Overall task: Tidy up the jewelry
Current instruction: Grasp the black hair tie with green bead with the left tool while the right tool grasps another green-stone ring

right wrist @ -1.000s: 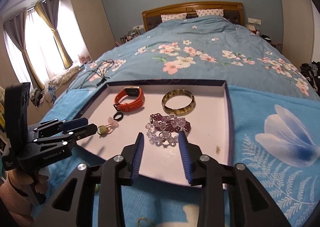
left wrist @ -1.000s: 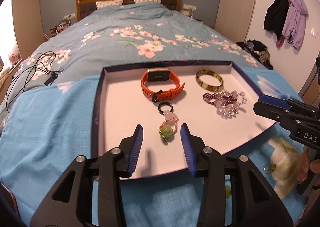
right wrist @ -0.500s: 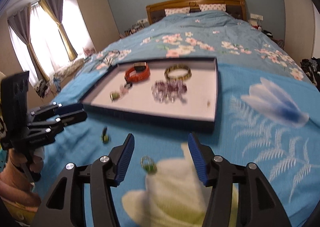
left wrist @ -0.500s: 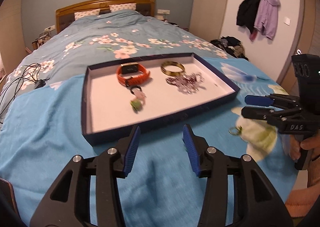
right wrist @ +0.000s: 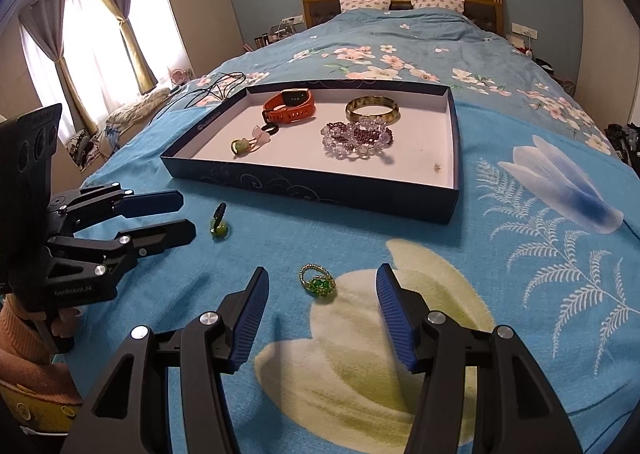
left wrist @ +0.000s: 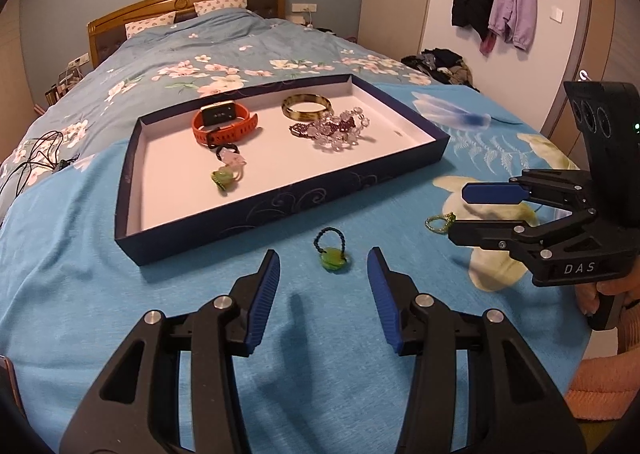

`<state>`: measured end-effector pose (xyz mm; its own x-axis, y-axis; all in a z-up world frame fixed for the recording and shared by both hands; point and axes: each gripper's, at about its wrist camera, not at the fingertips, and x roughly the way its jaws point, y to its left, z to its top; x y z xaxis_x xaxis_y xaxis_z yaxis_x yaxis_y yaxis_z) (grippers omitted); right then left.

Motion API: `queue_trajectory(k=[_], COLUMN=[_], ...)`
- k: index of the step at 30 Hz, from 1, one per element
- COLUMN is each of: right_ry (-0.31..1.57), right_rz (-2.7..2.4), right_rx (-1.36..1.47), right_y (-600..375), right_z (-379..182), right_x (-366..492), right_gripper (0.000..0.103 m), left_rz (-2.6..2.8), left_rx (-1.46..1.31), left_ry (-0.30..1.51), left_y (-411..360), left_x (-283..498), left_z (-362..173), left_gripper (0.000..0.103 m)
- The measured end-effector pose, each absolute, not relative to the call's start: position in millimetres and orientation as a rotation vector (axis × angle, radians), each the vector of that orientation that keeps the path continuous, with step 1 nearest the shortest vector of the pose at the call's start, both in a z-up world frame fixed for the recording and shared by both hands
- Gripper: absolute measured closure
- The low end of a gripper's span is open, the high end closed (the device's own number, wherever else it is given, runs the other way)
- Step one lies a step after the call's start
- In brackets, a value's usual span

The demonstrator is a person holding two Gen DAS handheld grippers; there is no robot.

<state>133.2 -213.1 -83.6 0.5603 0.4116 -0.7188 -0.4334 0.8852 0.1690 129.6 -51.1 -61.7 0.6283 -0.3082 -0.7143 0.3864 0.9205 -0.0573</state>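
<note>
Blanket (right wrist: 460, 262) — bare beside tray (right wrist: 320, 190)

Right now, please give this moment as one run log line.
left gripper: open, over green-stone ring | right gripper: open, over beaded ring | tray: beyond

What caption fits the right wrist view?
Open right gripper lines up on beaded green ring lying outside the tray.

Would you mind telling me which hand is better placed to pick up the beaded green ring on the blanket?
Right. The ring lies just ahead of its open tongs; the left tongs face the green pendant.
</note>
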Motion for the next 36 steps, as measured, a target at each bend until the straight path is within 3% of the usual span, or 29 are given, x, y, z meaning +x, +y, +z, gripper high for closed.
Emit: queue_trajectory(k=[3, 9, 14, 22, 26, 28, 36], right_ry=[0.844, 0.864, 0.885, 0.892, 0.894, 0.892, 0.879], right_rz=[0.508, 0.515, 0.513, 0.520, 0.529, 0.533, 0.543], right_rx=[-0.033, -0.058, -0.052, -0.048, -0.046, -0.051, -0.056], right_y=[-210.0, -202.4, -202.0, -202.0, -201.8, -200.8, -200.0], right_z=[-84.3, -87.0, -89.8, -90.9, -90.9, -90.6, -88.7], right_x=[133.1, 134.7, 137.6, 137.1, 135.9, 135.3, 132.9], right_gripper=[0.051, 0.069, 0.073, 0.089, 0.092, 0.092, 0.092], left_rz=[-0.403, -0.414, -0.426, -0.434, -0.426, -0.420, -0.409], left_rx=[0.110, 0.106, 0.087, 0.049, 0.047, 0.045, 0.036], left_ry=[0.820, 0.855, 0.881, 0.906, 0.908, 0.911, 0.904], left_y=[-55.6, -58.7, -61.0, -58.8, -59.4, -59.0, -56.6], left_x=[133.3, 140.9, 149.1, 157.8, 158.6, 159.3, 156.5], left_z=[-65.3, -70.5, -74.7, -79.6, -80.5, -81.0, -79.8], left_gripper=[0.058, 0.062, 0.065, 0.074, 0.077, 0.086, 0.087])
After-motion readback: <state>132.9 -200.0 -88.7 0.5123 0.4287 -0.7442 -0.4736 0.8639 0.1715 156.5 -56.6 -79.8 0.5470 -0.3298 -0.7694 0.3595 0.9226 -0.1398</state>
